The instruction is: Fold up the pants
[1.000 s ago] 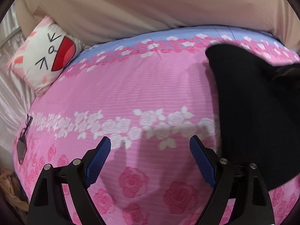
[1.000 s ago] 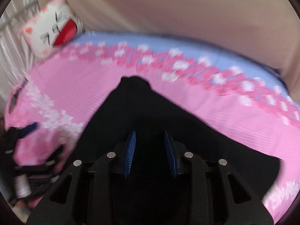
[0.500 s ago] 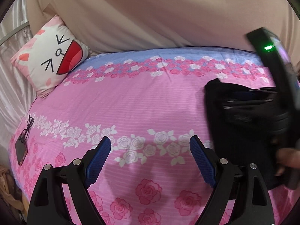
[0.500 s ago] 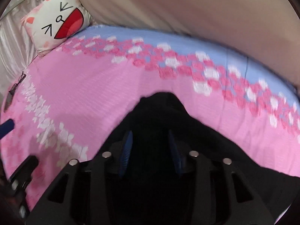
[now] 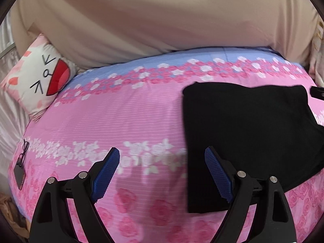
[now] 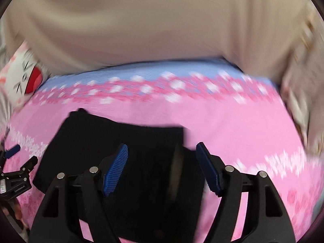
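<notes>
Both pairs of jaws stand apart with nothing gripped. The left gripper (image 5: 162, 158) is spread wide, its blue pads (image 5: 105, 174) hanging over bare pink sheet (image 5: 125, 117); only the sheet shows in the gap. The right gripper (image 6: 162, 156) has just been opening its jaws. They now stand well apart and the pads (image 6: 115, 170) press on nothing, though black cloth lies under and between them.

The pants (image 5: 247, 133) are folded into a flat black block lying on the sheet. Seen from the left gripper, the block sits to the right of the jaws: its near left corner reaches in behind the right pad, and its left edge runs away from there toward the far side of the bed. Seen from the right gripper, the pants (image 6: 113, 139) lie directly under and ahead of the jaws, spreading more to the left than to the right. A raised fold edge stands just inside the right pad. That view is blurred, so finer detail of the fold cannot be made out.

Left of the left jaws, near the bed's edge, lie a phone (image 5: 19, 175) and glasses (image 5: 24, 149). Beyond the jaws a band of white roses crosses the sheet, then pink stripes, then a blue border. At the far left a cat-face pillow (image 5: 40, 79) leans against a beige curtain (image 5: 162, 20) that hangs behind the bed.
</notes>
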{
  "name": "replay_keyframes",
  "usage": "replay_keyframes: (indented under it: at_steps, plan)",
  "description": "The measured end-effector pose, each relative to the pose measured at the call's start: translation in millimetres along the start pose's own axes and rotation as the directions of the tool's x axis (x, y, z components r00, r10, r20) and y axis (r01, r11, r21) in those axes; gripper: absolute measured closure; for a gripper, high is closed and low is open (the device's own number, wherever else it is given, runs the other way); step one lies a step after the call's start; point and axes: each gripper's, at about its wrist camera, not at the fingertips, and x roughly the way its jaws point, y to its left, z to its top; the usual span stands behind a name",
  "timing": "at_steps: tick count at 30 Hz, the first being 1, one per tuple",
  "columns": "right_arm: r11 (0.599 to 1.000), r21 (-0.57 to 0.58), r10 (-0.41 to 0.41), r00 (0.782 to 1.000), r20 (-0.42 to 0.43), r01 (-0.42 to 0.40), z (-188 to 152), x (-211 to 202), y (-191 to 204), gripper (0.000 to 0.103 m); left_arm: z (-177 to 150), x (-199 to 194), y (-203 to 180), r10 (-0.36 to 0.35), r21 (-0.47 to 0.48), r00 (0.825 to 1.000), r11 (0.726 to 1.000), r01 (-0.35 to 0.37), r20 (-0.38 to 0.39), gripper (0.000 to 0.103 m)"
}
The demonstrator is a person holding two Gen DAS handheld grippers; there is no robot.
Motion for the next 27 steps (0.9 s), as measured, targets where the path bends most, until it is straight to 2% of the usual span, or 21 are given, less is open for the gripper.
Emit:
replay_keyframes:
  at_steps: [4,8,11,16,17,18,19,20,22,23,26,27]
  plan:
    - [0.998,0.058,0.011,1.000,-0.023,-0.010,-12.8,2.8,-33.2,0.035,0.3,0.3,-17.4,0.069,0.034,0.997,0.997,-0.069,0.018,0.019]
    - [0.994,0.091,0.061,0.998,-0.013,-0.059,-18.4,4.6,-40.3,0.035,0.6,4.1,-19.2,0.088,0.032,0.996,0.996,-0.088,0.003,0.018]
    - [0.986,0.099,0.139,0.990,-0.009,-0.137,-14.5,6.9,-31.8,0.035,-0.9,6.6,-20.7,0.106,0.033,0.994,0.994,-0.106,-0.001,0.017]
    - [0.988,0.021,0.155,0.987,-0.047,-0.155,0.8,40.4,-9.8,0.037,-3.6,7.5,-23.8,0.130,0.036,0.992,0.991,-0.130,0.000,0.017]
    - [0.986,0.011,0.166,0.982,-0.086,-0.165,1.1,57.5,-5.9,0.068,-3.2,7.4,-23.7,0.129,0.035,0.992,0.991,-0.129,-0.002,0.017]
    - [0.982,0.009,0.190,0.976,-0.105,-0.191,0.9,63.3,-1.6,0.093,-2.5,6.4,-23.4,0.125,0.033,0.992,0.992,-0.125,-0.003,0.017]
    - [0.981,-0.001,0.192,0.978,-0.086,-0.193,2.2,58.1,2.1,0.097,-1.7,4.9,-23.1,0.126,0.034,0.992,0.991,-0.126,-0.003,0.017]
    - [0.985,-0.042,0.163,0.986,-0.031,-0.165,6.1,39.1,7.8,0.098,-1.3,3.9,-22.9,0.126,0.038,0.992,0.991,-0.126,-0.002,0.017]
    - [0.991,-0.037,0.130,0.989,0.065,-0.128,11.7,10.1,3.1,0.099,-2.0,4.5,-23.7,0.130,0.049,0.991,0.990,-0.130,0.001,0.017]
    - [0.993,-0.022,0.120,0.990,0.076,-0.119,13.6,7.6,-5.6,0.098,-3.3,6.4,-24.6,0.125,0.054,0.992,0.991,-0.125,0.003,0.016]
    - [0.996,-0.036,0.080,0.989,-0.122,-0.085,0.3,66.8,-20.7,0.084,-6.5,16.0,-28.3,0.110,0.047,0.994,0.993,-0.110,0.003,0.014]
    - [0.995,-0.010,0.095,0.988,-0.121,-0.097,-6.7,69.5,-25.1,0.083,-6.9,17.8,-28.5,0.112,0.045,0.994,0.993,-0.112,0.001,0.014]
